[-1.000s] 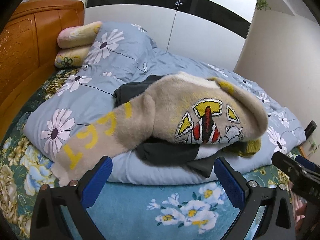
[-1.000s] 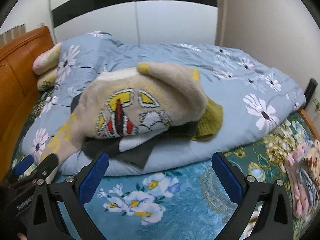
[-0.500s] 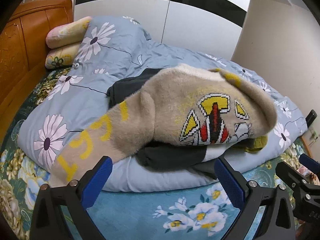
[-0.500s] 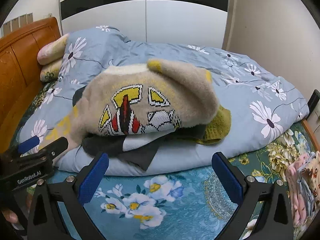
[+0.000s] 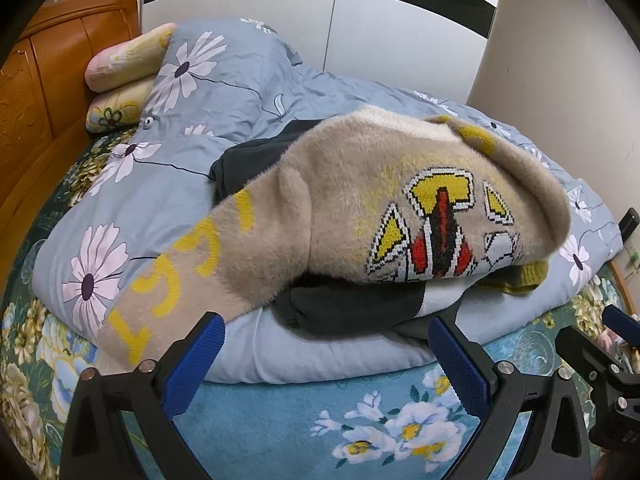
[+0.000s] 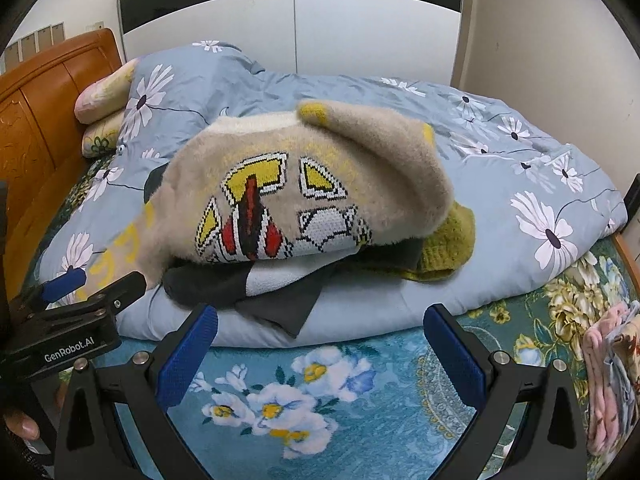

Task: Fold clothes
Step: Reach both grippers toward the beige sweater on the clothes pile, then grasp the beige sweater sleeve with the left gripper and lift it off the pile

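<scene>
A fluffy beige sweater [image 5: 340,200] with a yellow, red and white emblem and yellow numbers on one sleeve lies crumpled on a pile of dark and white clothes [image 5: 344,304] on a blue flowered duvet [image 5: 168,184]. It also shows in the right wrist view [image 6: 304,184], with an olive knitted piece [image 6: 448,248] beside it. My left gripper [image 5: 326,356] is open and empty, just short of the pile's near edge. My right gripper [image 6: 320,350] is open and empty, over the bedsheet in front of the pile.
The bed has a teal flowered sheet [image 6: 320,392], a wooden headboard [image 5: 48,80] at the left and pillows [image 5: 124,60] by it. White wardrobe doors [image 6: 360,32] stand behind. Pink folded clothes [image 6: 612,372] lie at the right edge.
Both grippers have moved closer to the clothes pile, which looks larger now. Both stay open. The clothes have not moved.
</scene>
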The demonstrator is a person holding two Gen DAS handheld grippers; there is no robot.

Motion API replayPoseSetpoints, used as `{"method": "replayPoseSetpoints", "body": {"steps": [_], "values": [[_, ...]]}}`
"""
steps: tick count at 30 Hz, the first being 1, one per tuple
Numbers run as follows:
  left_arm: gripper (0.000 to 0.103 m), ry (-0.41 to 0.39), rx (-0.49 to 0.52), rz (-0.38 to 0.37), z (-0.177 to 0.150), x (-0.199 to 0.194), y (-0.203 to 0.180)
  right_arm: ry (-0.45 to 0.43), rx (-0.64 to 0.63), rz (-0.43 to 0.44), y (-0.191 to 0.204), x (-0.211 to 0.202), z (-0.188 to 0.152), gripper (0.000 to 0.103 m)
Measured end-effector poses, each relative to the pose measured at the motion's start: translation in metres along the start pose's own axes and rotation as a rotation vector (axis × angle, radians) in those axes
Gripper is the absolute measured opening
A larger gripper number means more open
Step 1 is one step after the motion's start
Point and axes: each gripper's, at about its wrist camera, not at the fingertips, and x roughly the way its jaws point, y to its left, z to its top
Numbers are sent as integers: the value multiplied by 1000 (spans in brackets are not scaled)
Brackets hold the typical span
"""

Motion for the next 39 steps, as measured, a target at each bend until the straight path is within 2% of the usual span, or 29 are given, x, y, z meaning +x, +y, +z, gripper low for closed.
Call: {"method": "replayPoseSetpoints", "body": {"steps": [14, 25, 28, 32, 37, 39], "values": [[103, 42, 16, 21, 1, 19, -7, 34, 0, 23, -8, 17, -5, 103], [103, 48, 87, 49, 26, 37, -26, 54, 22, 79, -27, 23, -13, 103], [103, 101, -53, 21, 43, 58, -5, 65, 34, 54, -44, 22, -27, 103], [102, 157, -376, -69, 53, 93, 44, 66, 50, 16, -68, 12, -48, 103], [101, 202, -680, -215, 40, 130, 85, 73, 83, -2, -93, 3, -69, 103], [98, 214, -763, -275, 34, 140, 88, 78, 92, -5, -97, 2, -74, 103]]}}
